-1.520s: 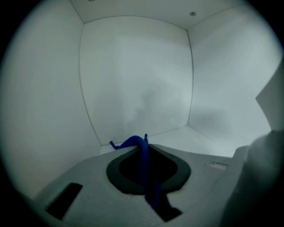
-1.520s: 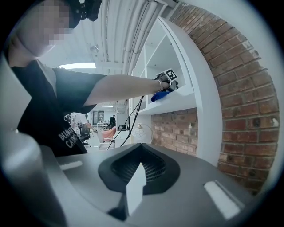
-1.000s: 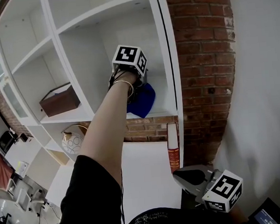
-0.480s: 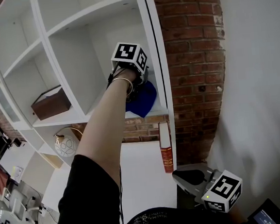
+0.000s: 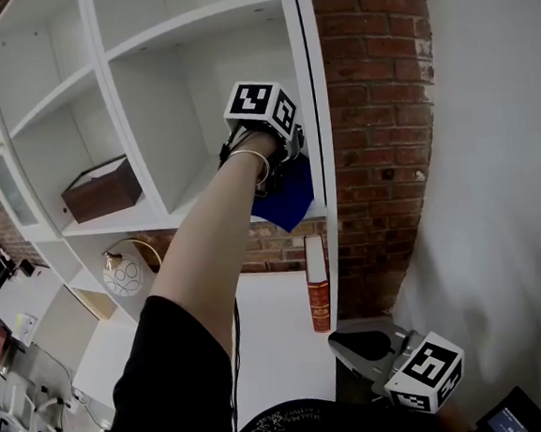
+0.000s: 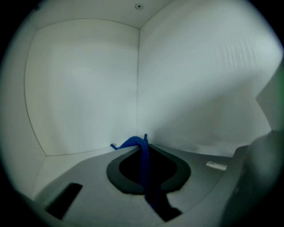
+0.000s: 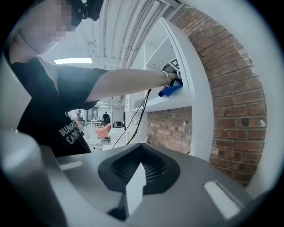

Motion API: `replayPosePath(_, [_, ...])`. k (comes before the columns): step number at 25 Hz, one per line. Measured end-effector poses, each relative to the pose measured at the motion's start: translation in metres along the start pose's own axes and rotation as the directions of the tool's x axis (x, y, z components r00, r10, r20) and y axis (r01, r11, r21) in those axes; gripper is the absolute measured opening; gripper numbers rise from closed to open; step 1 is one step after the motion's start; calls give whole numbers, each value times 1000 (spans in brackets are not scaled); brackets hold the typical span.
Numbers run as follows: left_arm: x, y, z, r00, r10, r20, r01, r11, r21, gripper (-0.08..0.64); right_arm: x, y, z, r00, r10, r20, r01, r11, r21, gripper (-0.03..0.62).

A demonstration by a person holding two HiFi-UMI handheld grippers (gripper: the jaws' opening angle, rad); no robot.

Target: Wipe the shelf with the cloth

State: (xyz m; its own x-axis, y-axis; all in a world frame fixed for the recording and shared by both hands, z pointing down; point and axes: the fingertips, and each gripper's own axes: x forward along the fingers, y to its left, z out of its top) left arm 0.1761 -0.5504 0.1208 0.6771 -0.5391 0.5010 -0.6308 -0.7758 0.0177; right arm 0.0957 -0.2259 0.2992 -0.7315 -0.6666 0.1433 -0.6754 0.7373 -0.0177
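Observation:
A blue cloth (image 5: 288, 199) lies at the right front of a white shelf (image 5: 193, 196) compartment, one corner hanging over the front edge. My left gripper (image 5: 282, 153) reaches into that compartment and is shut on the cloth. In the left gripper view the cloth (image 6: 143, 156) runs as a blue strip between the closed jaws, near the compartment's back right corner (image 6: 138, 88). My right gripper (image 5: 365, 345) hangs low at the bottom right, shut with nothing in it. The right gripper view shows the cloth (image 7: 170, 90) on the shelf (image 7: 173, 101) from the side.
A brown box (image 5: 101, 187) sits in the compartment to the left. Below the shelf stand a red book (image 5: 318, 281) and a round lamp (image 5: 125, 275). A brick wall (image 5: 374, 107) borders the shelf's right side, with a white wall (image 5: 504, 190) beyond.
My left gripper has dragged the cloth rightward and forward along the shelf, so a corner now hangs over the front edge. The right gripper has stayed low.

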Motion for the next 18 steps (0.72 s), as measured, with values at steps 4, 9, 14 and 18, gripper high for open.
replayPosePath(4, [-25, 13, -3, 997, 78, 20, -79, 996, 49, 21, -7, 4, 2, 1000, -8, 6, 8, 1000, -14, 9])
replayPosePath(9, [-79, 51, -13, 959, 284, 12, -282, 946, 157, 21, 5, 27, 5, 997, 67, -23, -69, 996, -60, 8])
replayPosePath(14, [-105, 75, -42, 937, 348, -32, -340, 929, 149, 21, 12, 46, 7, 991, 123, -50, -128, 986, -105, 8])
replayPosePath(18, [-110, 82, -60, 939, 335, -74, -328, 940, 91, 21, 10, 49, 7, 990, 128, -54, -134, 984, -118, 9])
